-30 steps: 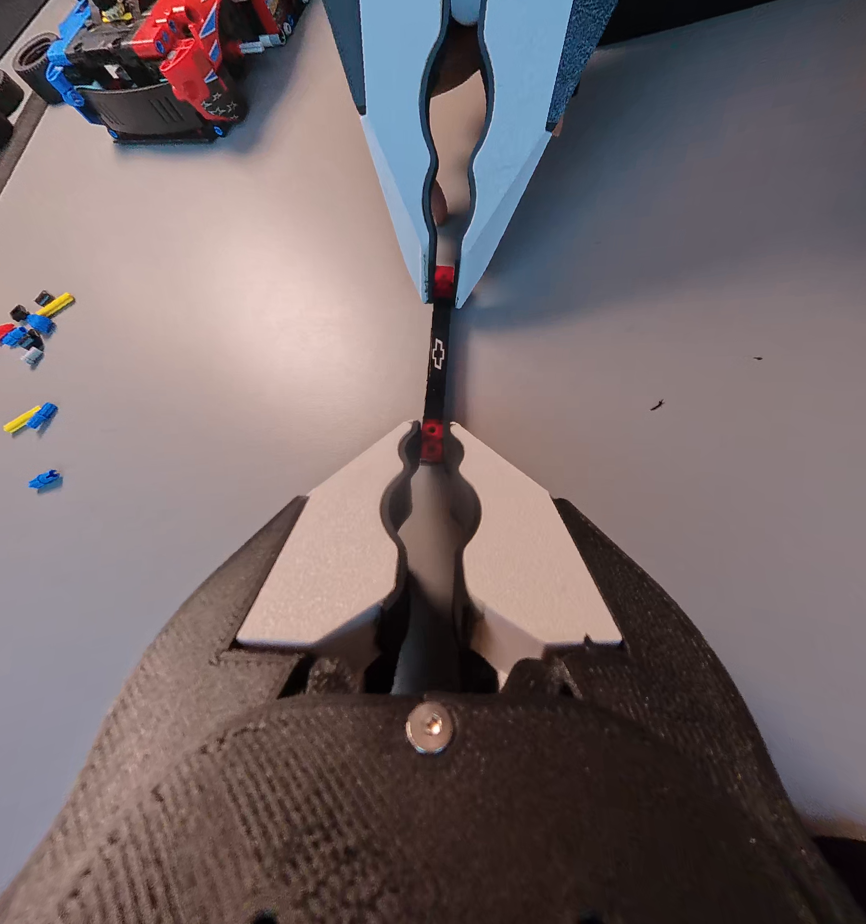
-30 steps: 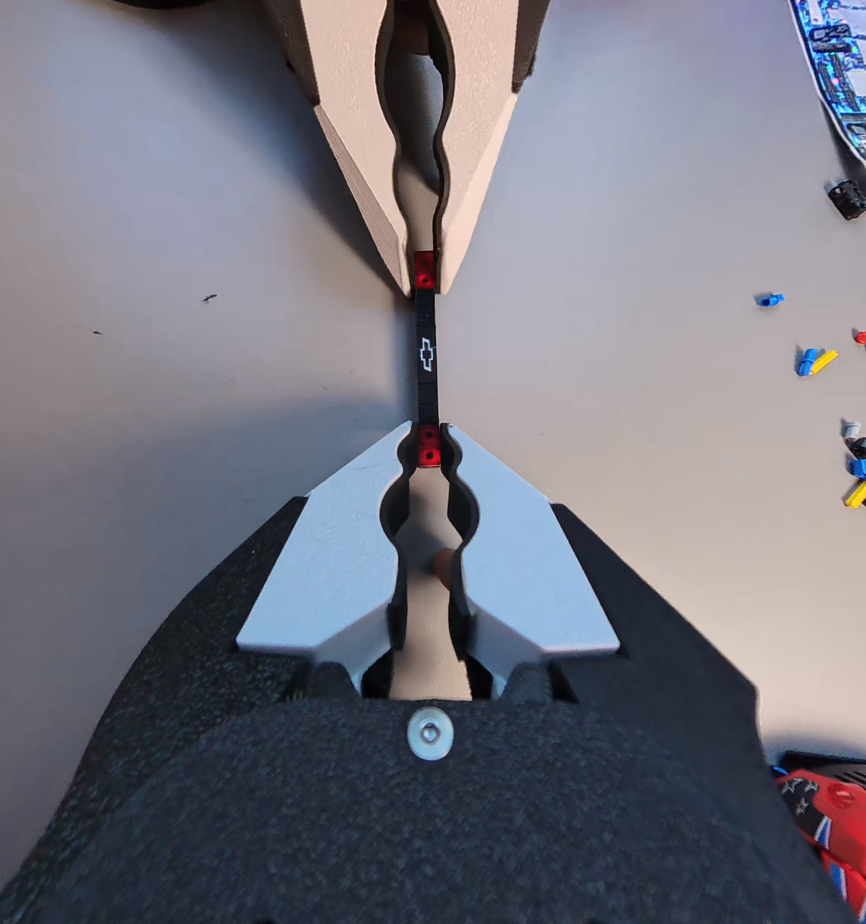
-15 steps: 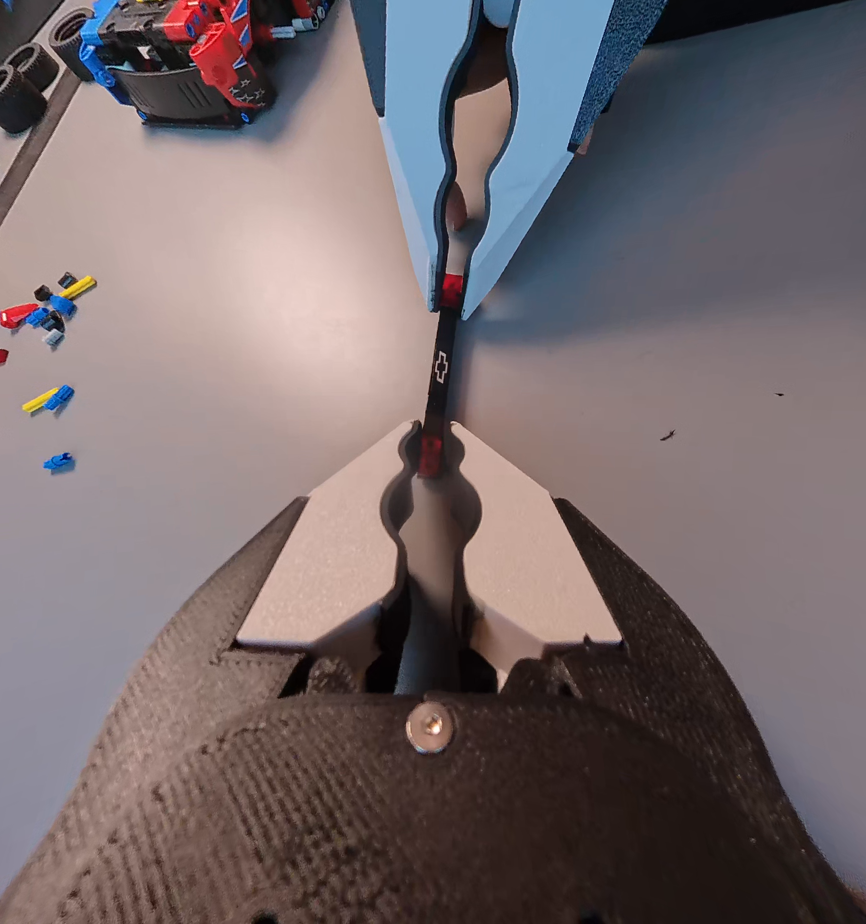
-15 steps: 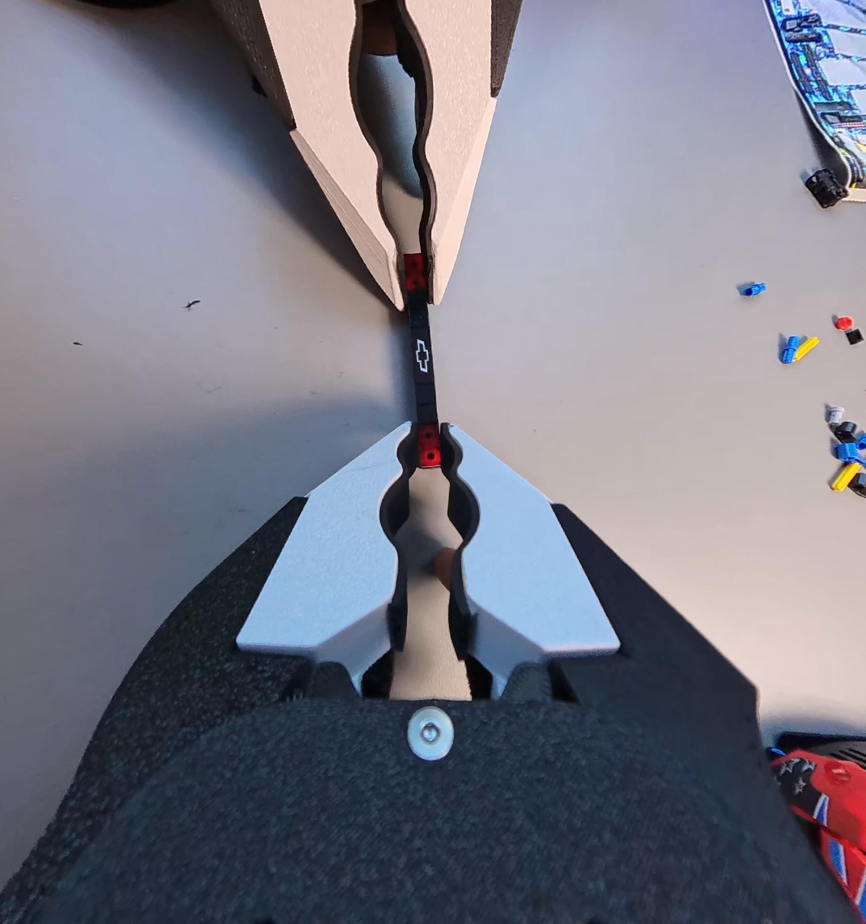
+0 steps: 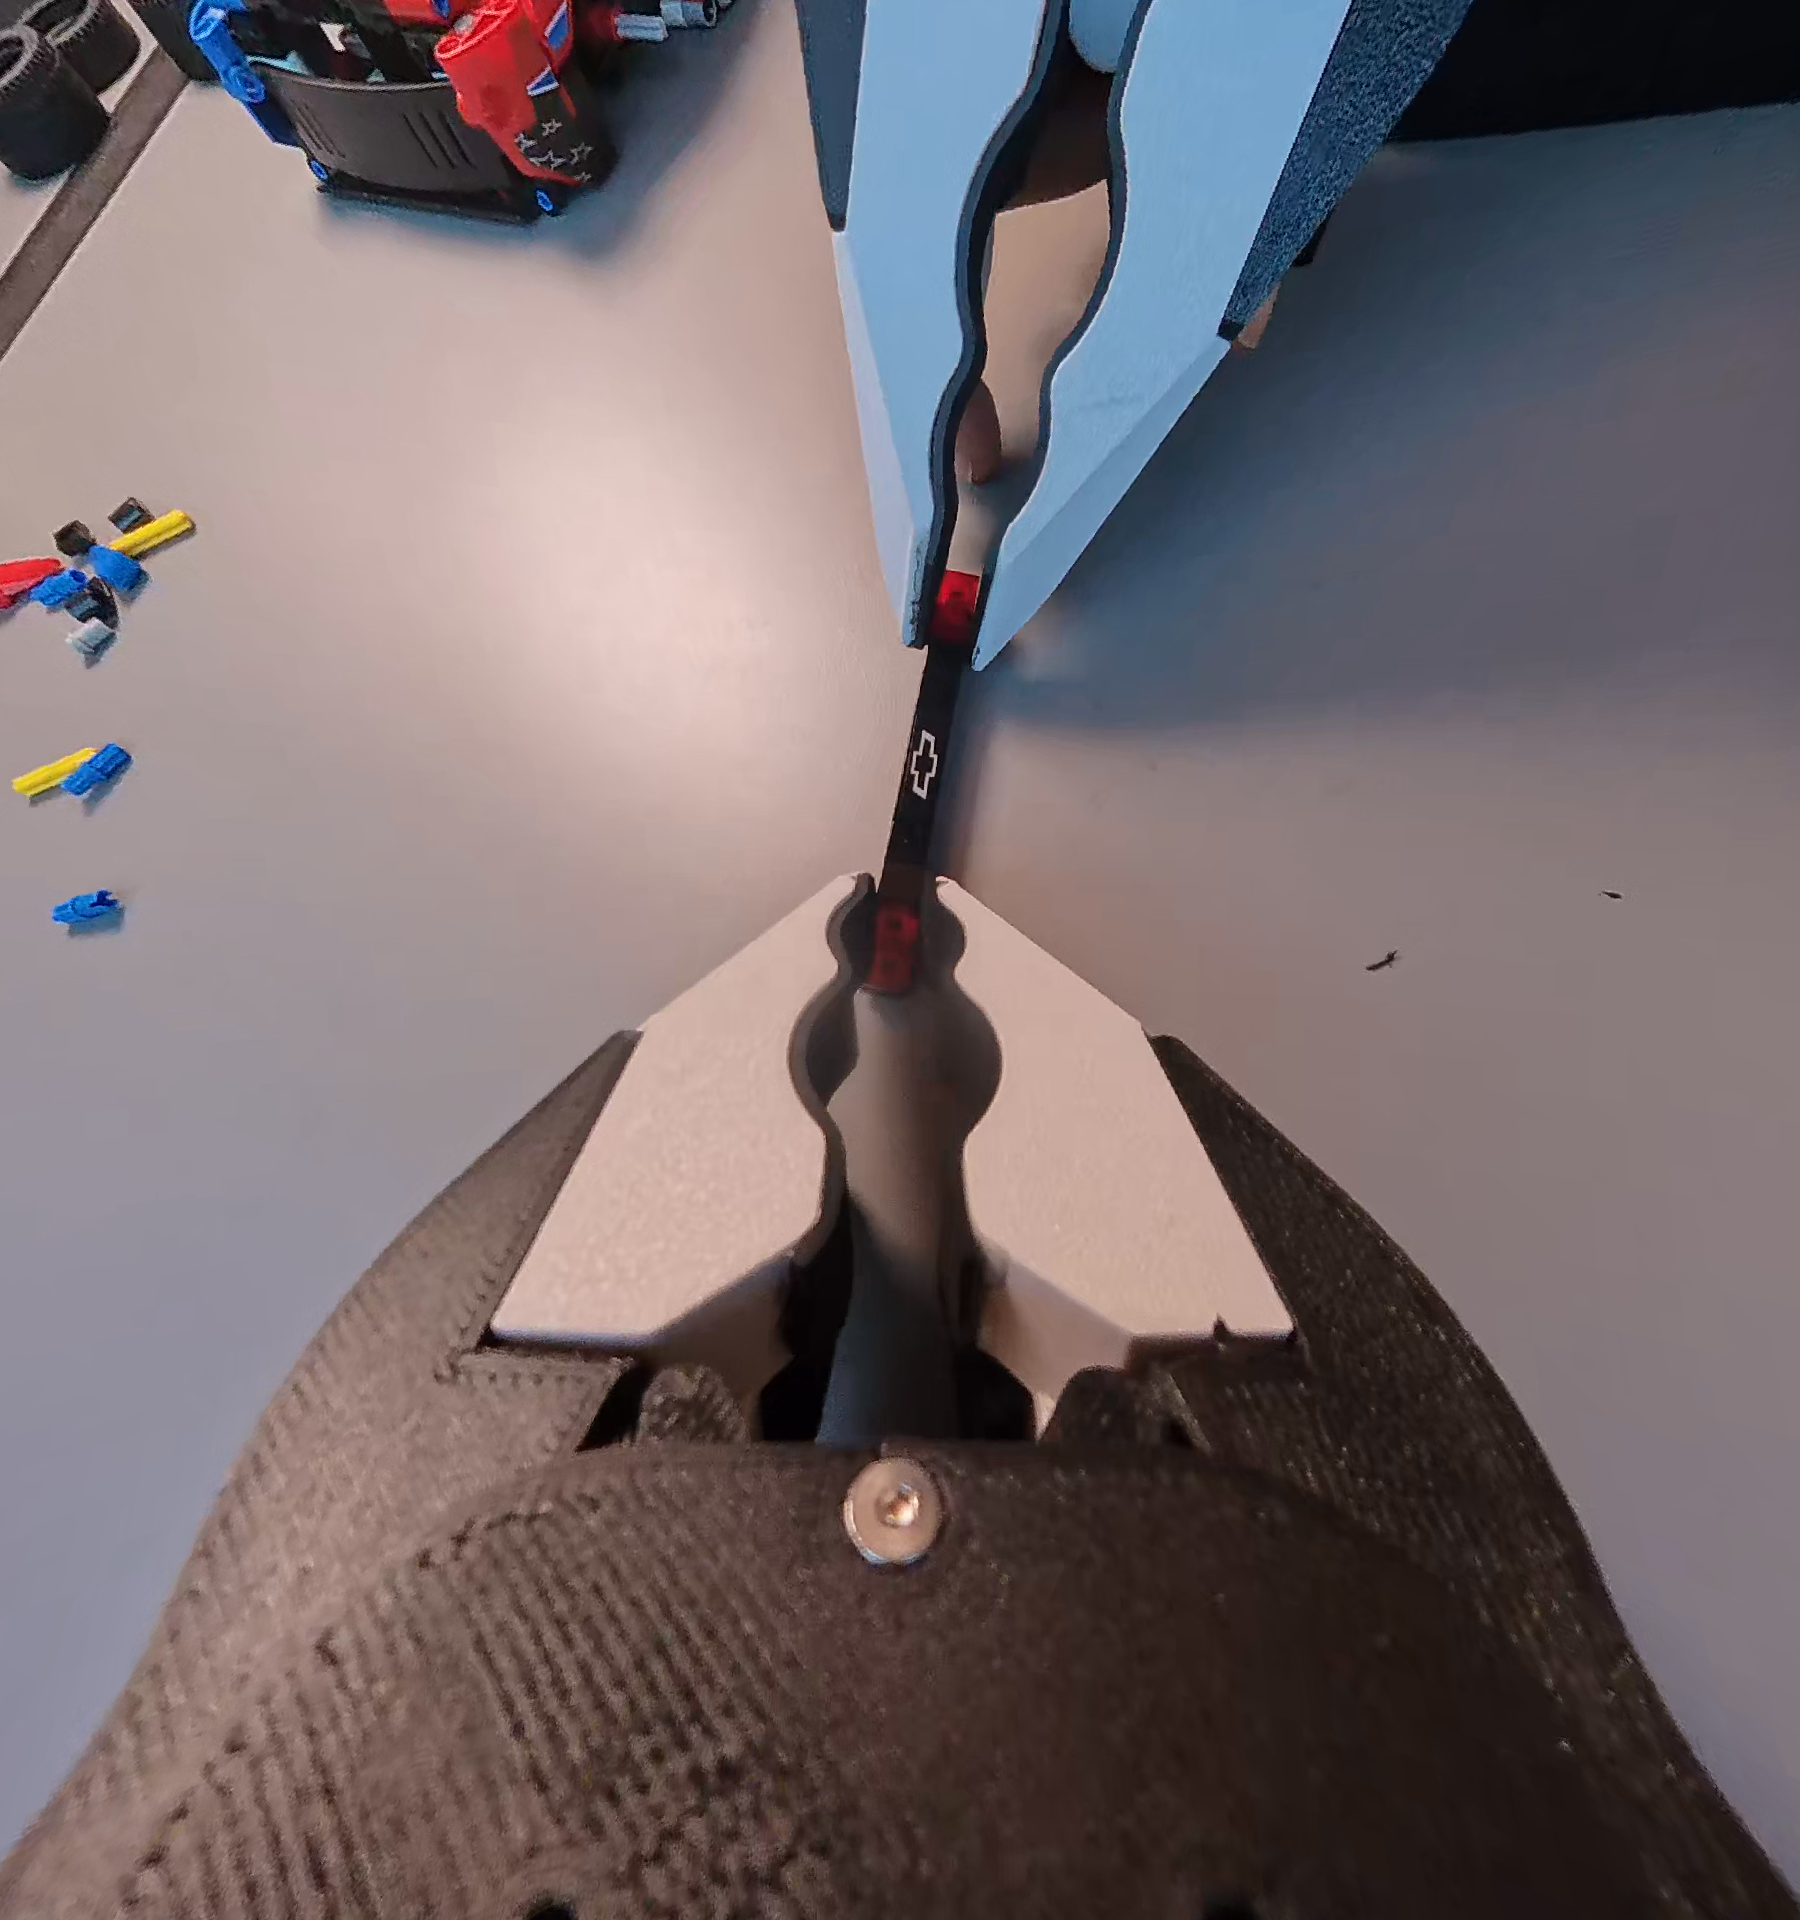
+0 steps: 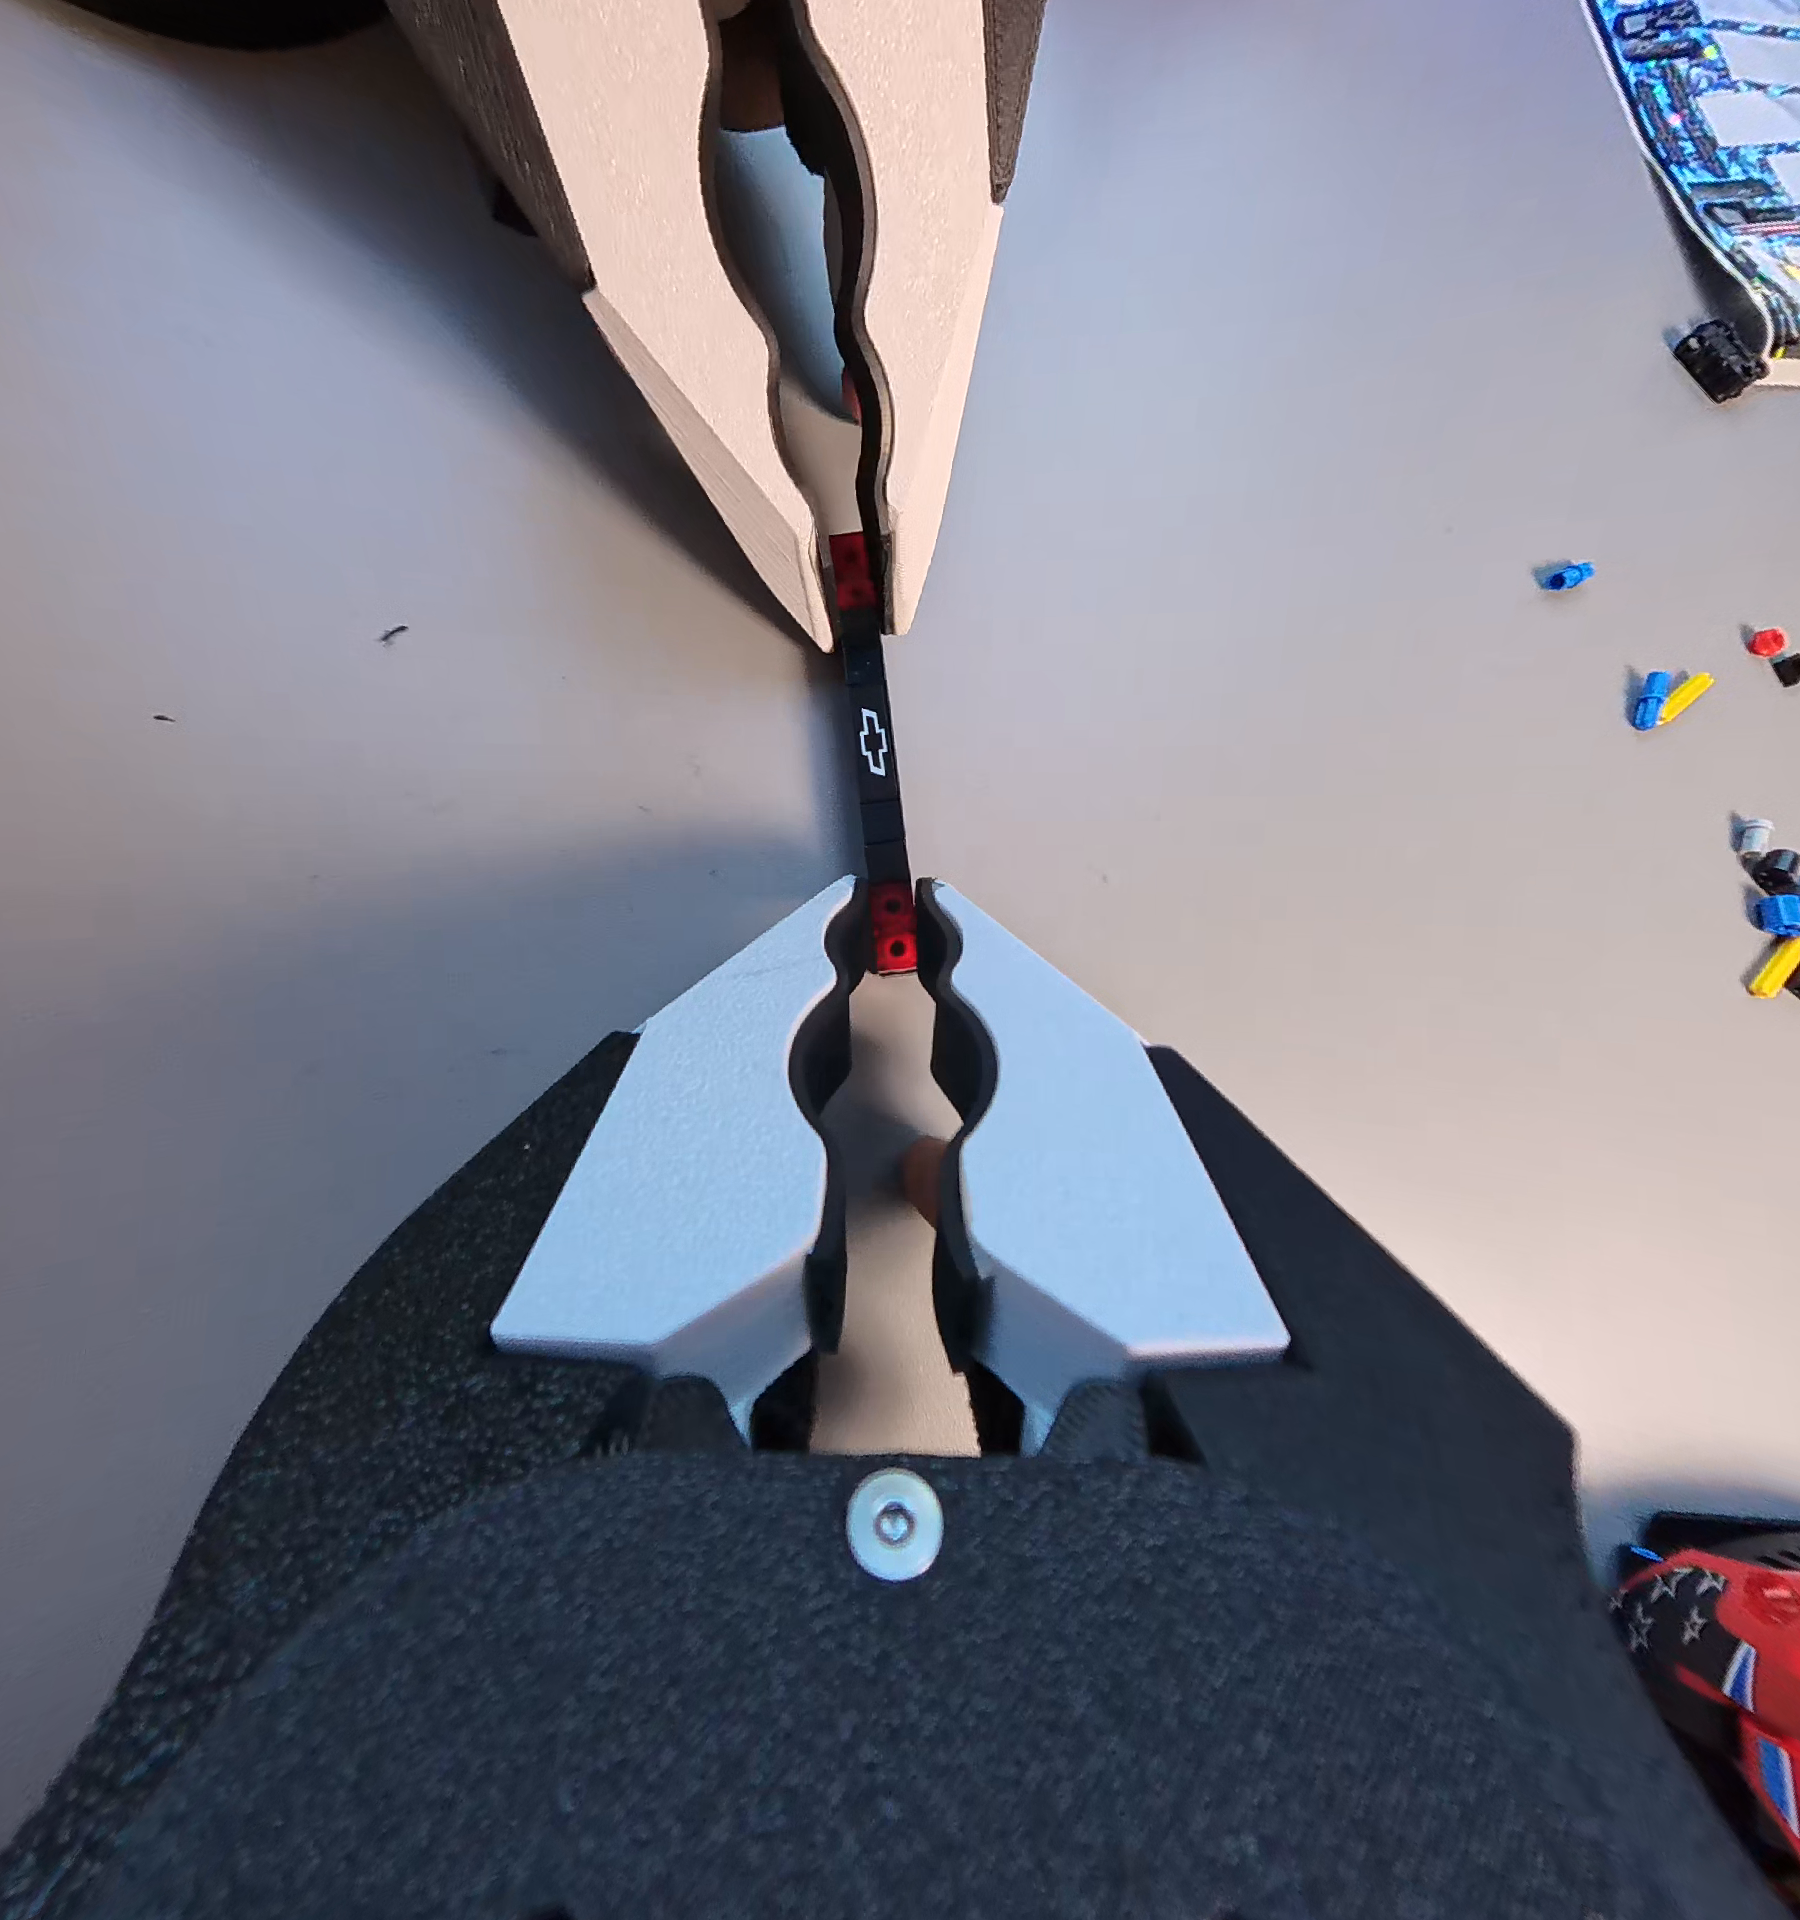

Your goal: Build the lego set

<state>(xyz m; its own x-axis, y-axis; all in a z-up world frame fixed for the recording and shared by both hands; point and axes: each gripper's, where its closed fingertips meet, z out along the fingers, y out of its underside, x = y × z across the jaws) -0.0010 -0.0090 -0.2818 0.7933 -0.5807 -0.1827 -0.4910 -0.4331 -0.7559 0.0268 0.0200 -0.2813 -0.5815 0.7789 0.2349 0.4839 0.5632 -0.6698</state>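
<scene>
Fingers of both grippers are pinching one thin black lego strip (image 5: 922,769) above the grey table (image 5: 460,520) — the left gripper (image 5: 896,940) closing on its near red end, the right gripper (image 5: 953,613) clamping the far one.

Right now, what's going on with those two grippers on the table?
A person is building a lego set with two handheld tools. The left tool and the right tool each pinch one red end of a thin black strip, holding it between them above the grey table. Loose small pieces lie scattered to one side, and the partly built red and blue model sits nearby, untouched.
</scene>
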